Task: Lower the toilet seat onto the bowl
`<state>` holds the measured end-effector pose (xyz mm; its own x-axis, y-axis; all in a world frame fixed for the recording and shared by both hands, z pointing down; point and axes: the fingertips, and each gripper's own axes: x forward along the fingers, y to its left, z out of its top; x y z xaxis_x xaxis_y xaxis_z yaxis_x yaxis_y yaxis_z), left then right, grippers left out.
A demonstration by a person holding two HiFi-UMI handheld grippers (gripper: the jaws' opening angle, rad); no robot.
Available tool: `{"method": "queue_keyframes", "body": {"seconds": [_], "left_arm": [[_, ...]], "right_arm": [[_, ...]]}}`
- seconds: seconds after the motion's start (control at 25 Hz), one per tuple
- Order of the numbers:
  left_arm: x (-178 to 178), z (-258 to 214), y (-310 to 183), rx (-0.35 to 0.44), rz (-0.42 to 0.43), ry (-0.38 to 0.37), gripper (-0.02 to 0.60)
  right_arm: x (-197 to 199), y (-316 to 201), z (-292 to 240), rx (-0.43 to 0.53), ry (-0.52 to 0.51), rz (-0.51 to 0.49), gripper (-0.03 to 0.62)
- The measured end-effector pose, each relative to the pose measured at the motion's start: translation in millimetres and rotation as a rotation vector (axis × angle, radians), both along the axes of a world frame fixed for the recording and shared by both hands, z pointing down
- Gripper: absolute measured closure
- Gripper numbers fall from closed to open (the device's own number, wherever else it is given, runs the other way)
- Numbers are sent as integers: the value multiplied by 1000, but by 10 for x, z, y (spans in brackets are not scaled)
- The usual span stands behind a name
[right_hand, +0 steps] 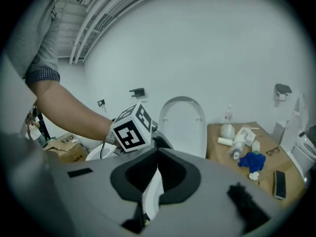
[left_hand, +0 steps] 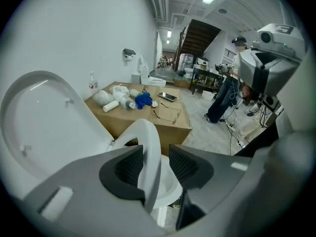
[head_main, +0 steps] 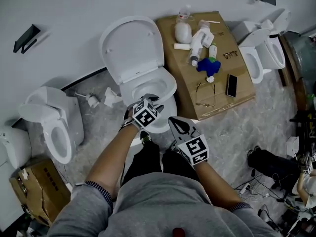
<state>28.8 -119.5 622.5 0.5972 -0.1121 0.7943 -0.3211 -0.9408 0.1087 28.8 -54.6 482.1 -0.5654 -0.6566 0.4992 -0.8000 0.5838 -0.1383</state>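
The white toilet (head_main: 165, 113) stands against the wall with its lid (head_main: 132, 48) up. Its seat (head_main: 148, 89) lies low over the bowl. My left gripper (head_main: 150, 98) is at the seat's front edge. In the left gripper view the seat rim (left_hand: 149, 147) runs between the jaws of the left gripper (left_hand: 157, 164): it lies against the left pad, and a gap shows at the right pad, so the gripper is open. My right gripper (head_main: 174, 121) hovers just right of it, in front of the bowl. In its own view the right gripper (right_hand: 157, 154) has its tips together and holds nothing.
A cardboard box (head_main: 242, 95) right of the toilet carries bottles, a blue cloth (head_main: 207, 64), a phone (head_main: 231, 85) and glasses. Other toilets stand at the left (head_main: 54, 127) and the far right (head_main: 261, 53). A smaller carton (head_main: 37, 191) sits lower left. Cables lie at the lower right.
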Motion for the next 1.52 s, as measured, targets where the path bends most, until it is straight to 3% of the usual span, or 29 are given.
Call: {"method": "queue_keyframes", "body": {"seconds": [0.6, 1.52], "left_arm": [[173, 392, 420, -43, -109, -35, 408], [306, 1138, 1017, -134, -174, -44, 419]], "right_arm": [[463, 140, 410, -24, -3, -43, 580], [556, 346, 1227, -92, -32, -47, 580]]}}
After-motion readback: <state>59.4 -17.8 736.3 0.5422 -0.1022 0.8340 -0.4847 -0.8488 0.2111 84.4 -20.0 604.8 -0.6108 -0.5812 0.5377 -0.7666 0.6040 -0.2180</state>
